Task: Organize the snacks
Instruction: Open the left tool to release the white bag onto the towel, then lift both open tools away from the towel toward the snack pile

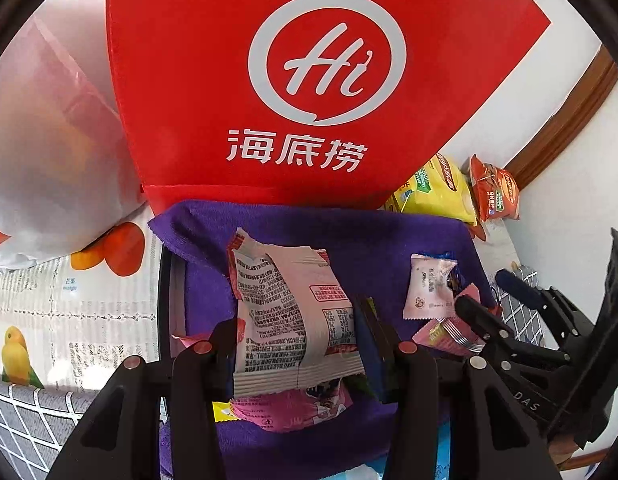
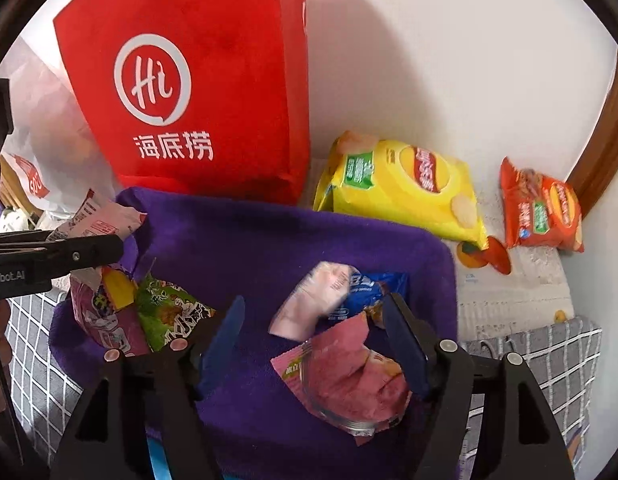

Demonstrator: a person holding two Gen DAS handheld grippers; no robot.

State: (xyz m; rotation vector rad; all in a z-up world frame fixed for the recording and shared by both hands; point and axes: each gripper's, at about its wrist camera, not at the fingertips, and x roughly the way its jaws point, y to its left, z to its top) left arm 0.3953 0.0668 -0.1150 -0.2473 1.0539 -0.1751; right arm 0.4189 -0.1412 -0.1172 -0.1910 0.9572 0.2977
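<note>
A purple cloth [image 1: 309, 232] holds the loose snacks. My left gripper [image 1: 299, 320] is shut on a pale pink packet [image 1: 285, 300] printed with small text, lifted above a magenta packet [image 1: 289, 404]. In the right wrist view this left gripper [image 2: 117, 240] comes in from the left with the same pale packet [image 2: 97, 216]. My right gripper [image 2: 315, 302] stands open over the purple cloth [image 2: 269, 240]. A pink torn packet [image 2: 349, 376] lies between its blue pads [image 2: 225, 340], untouched. A small white packet [image 2: 309, 304] and a blue packet [image 2: 373, 288] lie just beyond. Green [image 2: 169, 312] and purple [image 2: 97, 320] packets lie at left.
A tall red bag [image 2: 189, 80] with a white logo stands behind the cloth against the wall. A yellow chip bag [image 2: 401, 184] and an orange one [image 2: 541, 208] lie at the right. A white plastic bag [image 1: 41, 140] sits at left. A checked tablecloth [image 2: 549, 360] surrounds the cloth.
</note>
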